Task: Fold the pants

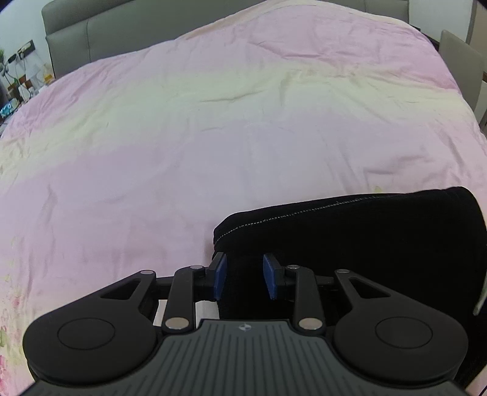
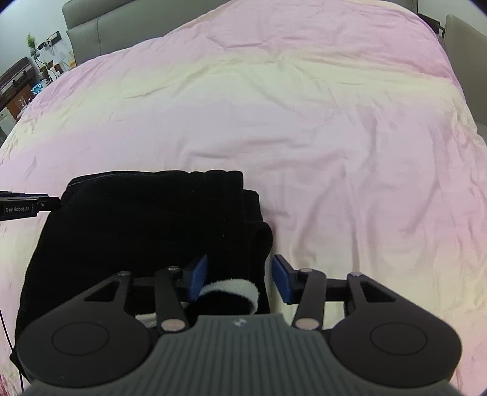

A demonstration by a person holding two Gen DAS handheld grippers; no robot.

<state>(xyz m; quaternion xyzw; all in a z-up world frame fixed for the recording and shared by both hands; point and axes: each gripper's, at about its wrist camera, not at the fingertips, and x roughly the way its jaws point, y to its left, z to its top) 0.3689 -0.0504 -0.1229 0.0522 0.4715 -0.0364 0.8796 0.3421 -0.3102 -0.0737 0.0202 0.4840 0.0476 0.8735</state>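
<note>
The black pants (image 1: 365, 240) lie folded into a compact bundle on the pink bedspread (image 1: 213, 137). In the left wrist view my left gripper (image 1: 245, 275) is open, its blue pads astride the bundle's near left corner. In the right wrist view the pants (image 2: 146, 219) fill the lower left, with a white waistband strip (image 2: 231, 289) showing between the jaws. My right gripper (image 2: 240, 278) is open over the bundle's near right edge. The left gripper (image 2: 27, 205) shows at the far left edge, touching the bundle's left side.
The pink and pale yellow bedspread (image 2: 304, 121) stretches ahead and to both sides. A grey padded headboard (image 1: 100, 27) stands at the far end. A cluttered side table (image 1: 18, 82) with cables sits at the far left. A beige chair (image 1: 462, 61) is at the far right.
</note>
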